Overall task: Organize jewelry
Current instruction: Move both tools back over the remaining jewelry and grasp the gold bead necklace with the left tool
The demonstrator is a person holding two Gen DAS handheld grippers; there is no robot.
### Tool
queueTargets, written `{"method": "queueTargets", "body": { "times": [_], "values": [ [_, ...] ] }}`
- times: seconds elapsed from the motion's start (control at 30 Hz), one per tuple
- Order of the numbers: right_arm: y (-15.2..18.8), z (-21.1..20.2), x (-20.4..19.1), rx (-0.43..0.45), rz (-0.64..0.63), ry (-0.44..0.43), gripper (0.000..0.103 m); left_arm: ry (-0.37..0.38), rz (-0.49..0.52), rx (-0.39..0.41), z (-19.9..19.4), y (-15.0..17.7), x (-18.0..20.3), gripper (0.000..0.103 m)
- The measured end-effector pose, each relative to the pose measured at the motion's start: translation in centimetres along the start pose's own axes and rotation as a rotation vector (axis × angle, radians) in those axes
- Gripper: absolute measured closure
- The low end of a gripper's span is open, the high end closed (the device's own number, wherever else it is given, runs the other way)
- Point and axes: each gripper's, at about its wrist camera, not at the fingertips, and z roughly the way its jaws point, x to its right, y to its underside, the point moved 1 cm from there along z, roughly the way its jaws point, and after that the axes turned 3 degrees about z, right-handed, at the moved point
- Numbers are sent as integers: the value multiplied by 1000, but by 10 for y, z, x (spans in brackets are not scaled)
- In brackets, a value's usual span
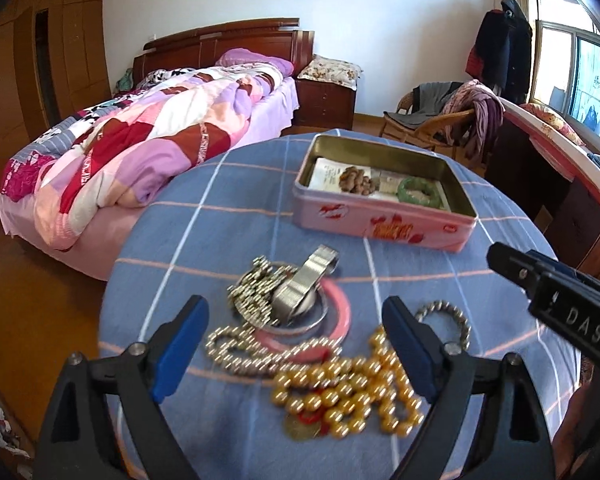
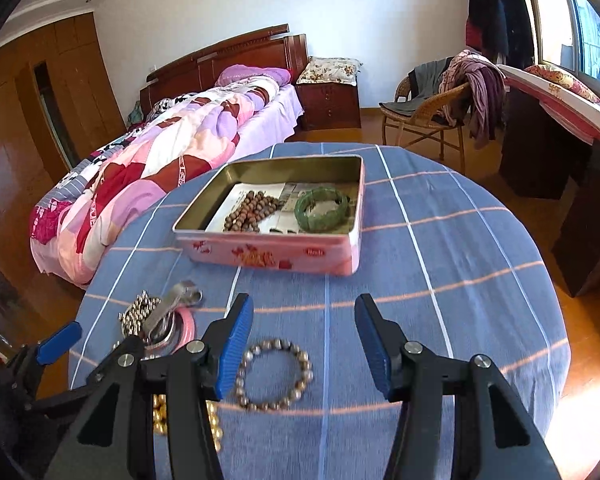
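Two grippers hover with nothing held: the left gripper (image 1: 296, 340) spread wide over the jewelry pile (image 1: 300, 344), the right gripper (image 2: 304, 344) half apart above a grey bead bracelet (image 2: 275, 374). At twelve o'clock sits the pink tin (image 2: 272, 256), holding brown beads (image 2: 252, 210) and a green bangle (image 2: 322, 208).

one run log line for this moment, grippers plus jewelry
left gripper: open over jewelry pile | right gripper: open over grey bead bracelet | tin: holds green bangle, brown beads
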Motion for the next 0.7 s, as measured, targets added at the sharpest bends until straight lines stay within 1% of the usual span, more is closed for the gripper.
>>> {"method": "queueTargets", "body": {
  "times": [0.17,0.27,0.33,0.43,0.5,0.6,0.63,0.7],
  "values": [
    [14,-5,-2,-3,-24,7,49,-14,-11,-1,-8,23,-23,12],
    [23,-5,-3,-3,-32,12,49,-31,-41,-7,-7,39,-39,12],
    [27,-3,-4,-17,-40,8,49,-27,-67,-24,-4,43,-47,13],
    [32,-2,-9,-31,-59,-11,49,-8,-104,-34,-2,49,-58,18],
    [35,-3,-12,-33,-83,-19,49,-1,-105,-34,-1,50,-61,20],
    [42,0,-11,-47,-97,-4,49,5,-89,-35,-1,52,-61,20],
    [45,1,-10,-55,-95,-3,49,19,-86,-36,-1,52,-59,21],
    [50,4,-5,-76,-90,-2,49,76,-71,-41,-2,53,-57,32]
  ]
}}
